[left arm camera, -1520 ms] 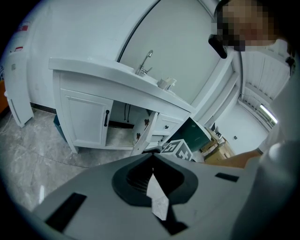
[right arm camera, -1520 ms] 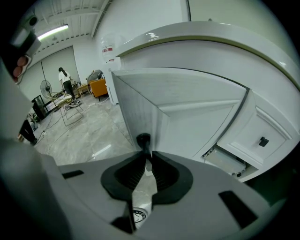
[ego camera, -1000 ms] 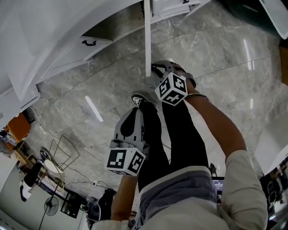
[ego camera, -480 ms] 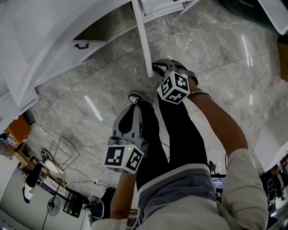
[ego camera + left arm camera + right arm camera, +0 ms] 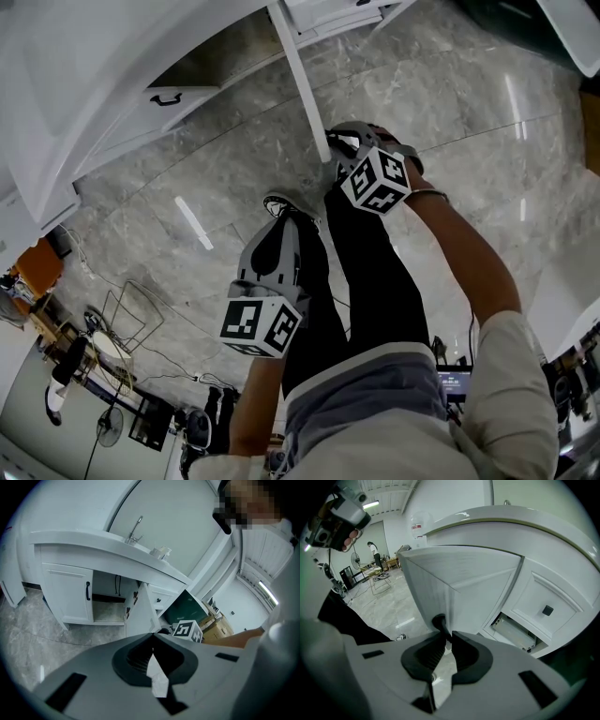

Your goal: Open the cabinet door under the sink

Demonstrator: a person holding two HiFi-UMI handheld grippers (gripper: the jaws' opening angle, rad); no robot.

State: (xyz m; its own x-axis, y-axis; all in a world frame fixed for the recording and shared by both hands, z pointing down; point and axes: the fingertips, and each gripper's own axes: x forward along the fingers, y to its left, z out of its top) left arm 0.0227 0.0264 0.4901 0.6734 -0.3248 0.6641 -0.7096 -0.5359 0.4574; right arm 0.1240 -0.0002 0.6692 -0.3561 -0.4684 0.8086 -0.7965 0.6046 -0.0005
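The cabinet door [image 5: 459, 583] is seen swung partly out, its black handle [image 5: 438, 622] clenched in the right claw [image 5: 445, 638]. The handle could be slipped off if the pull is taken off the door's arc (only the tips hold it). The left claw [image 5: 152, 637] is closed on nothing.

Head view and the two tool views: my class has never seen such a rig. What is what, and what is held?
No robot: a person holds a two-jaw tool in each hand. The head view looks down from a camera on the person's head, past their legs to the marble floor. The other two pictures come from cameras riding on the tools. The right tool grips the black handle of the open white cabinet door. The left tool is shut and empty.
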